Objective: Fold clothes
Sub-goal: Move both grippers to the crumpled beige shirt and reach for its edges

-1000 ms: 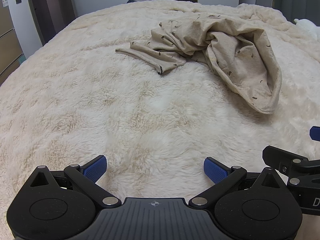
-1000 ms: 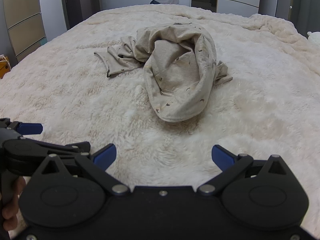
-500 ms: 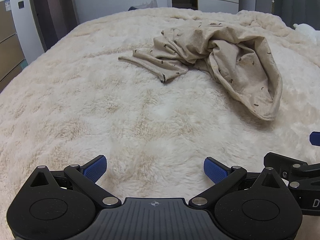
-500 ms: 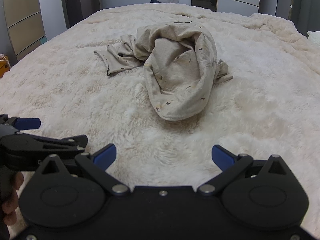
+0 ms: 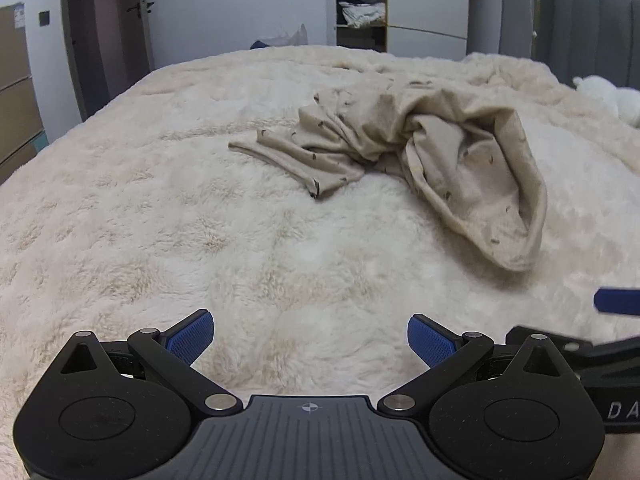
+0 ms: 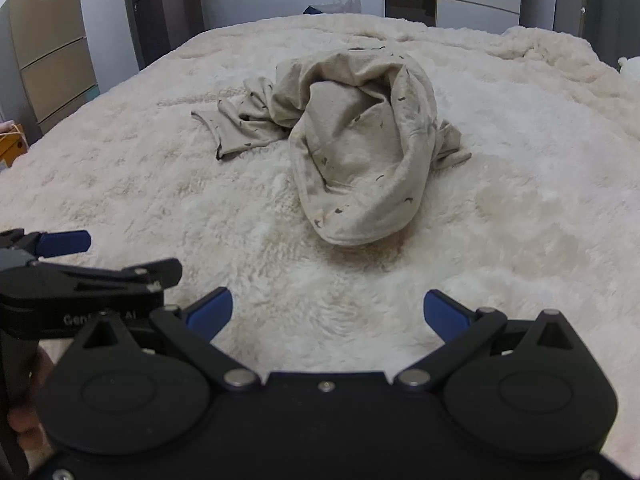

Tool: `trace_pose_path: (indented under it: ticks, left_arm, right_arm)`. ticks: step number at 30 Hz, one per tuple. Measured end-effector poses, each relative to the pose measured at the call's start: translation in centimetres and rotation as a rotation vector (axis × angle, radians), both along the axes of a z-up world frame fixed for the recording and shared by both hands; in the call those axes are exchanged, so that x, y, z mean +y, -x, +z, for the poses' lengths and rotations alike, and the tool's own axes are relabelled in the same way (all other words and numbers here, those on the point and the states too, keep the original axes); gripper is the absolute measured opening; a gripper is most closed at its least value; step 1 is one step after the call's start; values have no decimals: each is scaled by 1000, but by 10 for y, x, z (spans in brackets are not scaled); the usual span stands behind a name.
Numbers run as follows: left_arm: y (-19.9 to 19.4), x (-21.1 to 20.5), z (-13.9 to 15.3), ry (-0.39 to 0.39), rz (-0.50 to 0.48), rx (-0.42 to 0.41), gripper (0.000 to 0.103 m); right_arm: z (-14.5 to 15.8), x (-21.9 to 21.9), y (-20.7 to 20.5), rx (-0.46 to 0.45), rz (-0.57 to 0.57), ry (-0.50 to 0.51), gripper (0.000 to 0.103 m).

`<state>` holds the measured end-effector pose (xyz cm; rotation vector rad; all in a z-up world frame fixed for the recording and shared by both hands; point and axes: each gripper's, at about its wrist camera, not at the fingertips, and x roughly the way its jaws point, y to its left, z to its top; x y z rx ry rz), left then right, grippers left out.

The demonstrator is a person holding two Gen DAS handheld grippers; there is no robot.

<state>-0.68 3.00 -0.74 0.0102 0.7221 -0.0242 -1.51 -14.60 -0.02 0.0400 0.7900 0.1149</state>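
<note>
The left gripper (image 5: 310,338) is hovering low over the fluffy cream blanket (image 5: 160,220) covering the bed, its blue fingers (image 5: 188,338) spread wide and holding nothing. Ahead of it and a little to its right, the beige speckled garment (image 5: 460,164) is lying in a crumpled heap near the middle of the bed, well apart from both grippers. A flat sleeve or hem end (image 5: 296,160) is trailing out toward the left, while a bulging, rolled-over lobe (image 6: 360,168) is sagging toward the near edge. The right gripper (image 6: 328,314) is hanging just beside the left one, its fingers (image 6: 444,314) likewise wide apart and empty, pointing almost straight at that lobe.

Judging by the rumpled cloth and the empty grippers, the step in hand is reaching for the garment to spread it flat. The next move is calling for each gripper to be finding a separate edge or corner, the left one likely at the trailing end and the right at the lobe's rim, then pulling apart.
</note>
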Motion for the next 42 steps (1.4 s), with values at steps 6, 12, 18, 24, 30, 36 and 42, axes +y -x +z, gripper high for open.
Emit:
trace_pose_path:
  ticks: [6,12,18,24,30,36,42]
  left_arm:
    - [5,14,-3,98,12,15,103]
    - [6,6,-3,71,-41,15,103]
    - [-10,-16,5,1,-108,-21,103]
    - [-65,-13,7,19,-93,-19,90]
    - [-95,-40,15,137,-157,25,85]
    - [-131,-77,-5,250,-156,115,50]
    - [-131,-61,-20,462,-121,158,1]
  right_arm:
    - [1,2,2,-4,4,74,103]
    - [7,-4,8,-16,53,23,102]
    - [15,-33,10,-42,17,-13,99]
    - [14,-81,6,-44,-54,-47,98]
    - [8,-114,-2,-45,-118,-47,98]
    - [5,-128,-1,-50,-150,-80,98]
    - [6,-133,4,-66,-171,-86,95]
